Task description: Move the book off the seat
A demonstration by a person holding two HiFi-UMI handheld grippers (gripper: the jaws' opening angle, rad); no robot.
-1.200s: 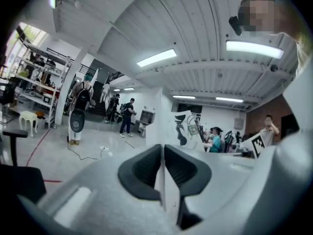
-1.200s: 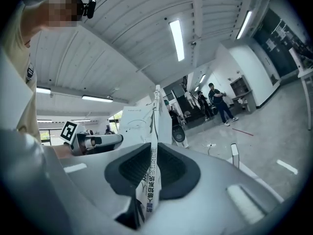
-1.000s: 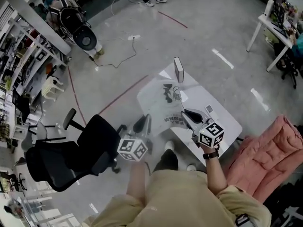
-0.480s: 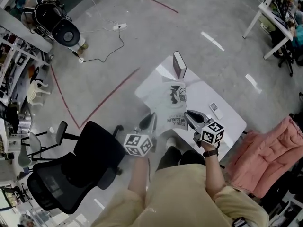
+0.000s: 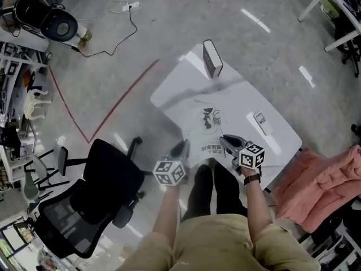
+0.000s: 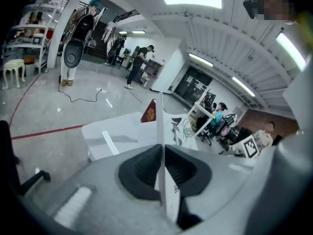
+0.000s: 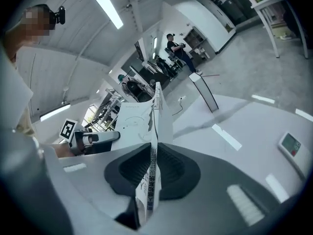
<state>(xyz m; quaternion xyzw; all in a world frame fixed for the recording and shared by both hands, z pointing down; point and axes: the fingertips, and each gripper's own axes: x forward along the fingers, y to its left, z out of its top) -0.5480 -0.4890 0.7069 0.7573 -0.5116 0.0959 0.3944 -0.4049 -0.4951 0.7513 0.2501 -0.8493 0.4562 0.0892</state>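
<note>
Book (image 5: 210,130), clamped by left hand-held gripper (image 5: 181,147) and right hand-held gripper (image 5: 227,141), hangs over white table (image 5: 180,95).

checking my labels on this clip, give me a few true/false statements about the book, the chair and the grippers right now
1. The left gripper and the right gripper are both shut on the same thin white book. True.
2. A book lies on the seat of the black office chair. False: nothing is on the seat, and the white book is held over the table.
3. A second book, the upright book, stands at the table's far end. True.
4. The small white device lies on the floor. False: it lies on the table, to the right of the held book in the head view.
</note>
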